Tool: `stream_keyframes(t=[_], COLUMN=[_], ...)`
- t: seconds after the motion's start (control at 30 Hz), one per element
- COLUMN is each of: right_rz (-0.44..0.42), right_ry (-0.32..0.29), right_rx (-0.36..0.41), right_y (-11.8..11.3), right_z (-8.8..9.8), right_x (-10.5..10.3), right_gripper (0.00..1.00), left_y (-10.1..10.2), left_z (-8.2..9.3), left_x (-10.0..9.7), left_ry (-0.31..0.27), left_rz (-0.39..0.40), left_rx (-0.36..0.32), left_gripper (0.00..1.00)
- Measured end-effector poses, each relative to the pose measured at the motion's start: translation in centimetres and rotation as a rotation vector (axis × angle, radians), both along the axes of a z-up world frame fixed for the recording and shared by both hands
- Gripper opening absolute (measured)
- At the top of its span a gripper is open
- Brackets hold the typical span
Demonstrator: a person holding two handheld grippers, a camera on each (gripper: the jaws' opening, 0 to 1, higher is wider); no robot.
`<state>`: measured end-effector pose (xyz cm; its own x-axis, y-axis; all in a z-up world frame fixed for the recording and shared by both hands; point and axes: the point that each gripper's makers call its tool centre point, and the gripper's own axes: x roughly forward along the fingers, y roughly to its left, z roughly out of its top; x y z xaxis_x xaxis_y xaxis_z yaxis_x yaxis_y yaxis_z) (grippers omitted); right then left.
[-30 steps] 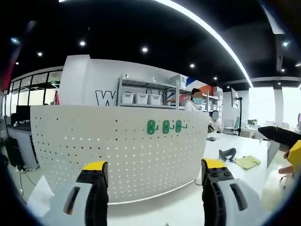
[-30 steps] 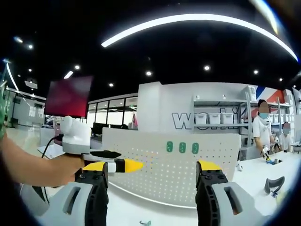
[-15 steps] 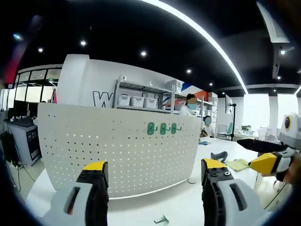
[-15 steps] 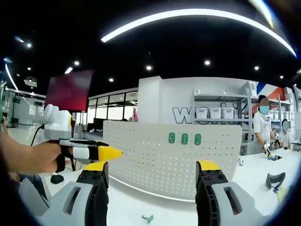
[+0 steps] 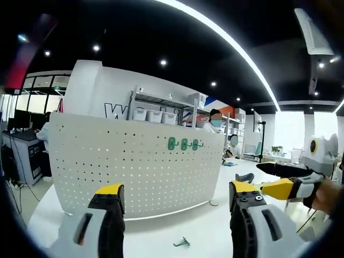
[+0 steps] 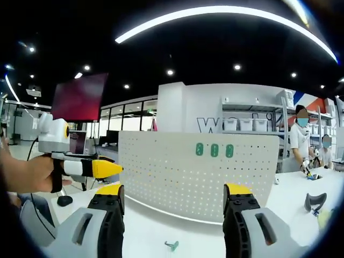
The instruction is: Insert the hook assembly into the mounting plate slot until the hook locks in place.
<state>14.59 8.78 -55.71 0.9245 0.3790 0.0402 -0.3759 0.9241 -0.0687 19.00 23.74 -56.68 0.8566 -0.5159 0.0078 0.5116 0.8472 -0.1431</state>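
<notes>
Left gripper view: both my grippers (image 5: 171,201) (image 6: 171,201) gape wide, holding nothing. Green hook (image 5: 181,242) lies flat on the table (image 5: 215,236) before the pegboard (image 5: 134,161), long axis roughly sideways; tip direction unclear. Risk: it's small and flat, so a pinch could skid it away.

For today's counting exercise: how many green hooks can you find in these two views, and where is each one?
4. Three hang in a row near the top of the white pegboard: left, middle, right. A fourth lies loose on the table before it. Others may be hidden.
</notes>
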Motion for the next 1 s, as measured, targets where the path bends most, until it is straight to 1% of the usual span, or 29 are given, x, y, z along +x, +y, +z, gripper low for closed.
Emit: stream_keyframes(t=[0.17,0.37,0.5,0.6,0.7,0.73,0.77,0.9,1.0], right_rz=[-0.013,-0.021,-0.028,-0.03,-0.029,-0.029,-0.028,-0.028,-0.028], right_ry=[0.021,0.03,0.042,0.06,0.09,0.099,0.112,0.139,0.17], right_rx=[-0.007,-0.015,-0.021,-0.023,-0.032,-0.036,-0.041,-0.052,-0.062], right_y=[-0.3,-0.4,-0.7,-0.7,-0.7,-0.8,-0.8,-1.0,-1.2], right_z=[-0.8,-1.2,-1.8,-2.7,-4.0,-4.4,-4.9,-6.0,-7.2], right_x=[0.2,0.4,0.7,0.9,1.3,1.3,1.5,1.9,2.3], right_gripper=[0.76,0.76,0.76,0.76,0.76,0.76,0.76,0.75,0.75], left_y=[-0.4,-1.0,-1.1,-0.8,-0.8,-0.8,-0.9,-1.0,-1.2], left_z=[-1.7,-3.0,-3.8,-5.1,-6.3,-6.7,-7.4,-8.9,-9.9], left_x=[-0.9,-1.5,-1.6,-1.6,-1.8,-1.9,-2.0,-2.2,-2.2], left_ry=[0.027,0.054,0.063,0.084,0.098,0.104,0.124,0.147,0.169], left_rz=[-0.019,-0.038,-0.045,-0.047,-0.05,-0.052,-0.058,-0.067,-0.074], left_rx=[0.002,0.009,0.025,0.056,0.089,0.095,0.101,0.128,0.138], left_gripper=[0.81,0.81,0.81,0.81,0.81,0.81,0.8,0.8,0.79])
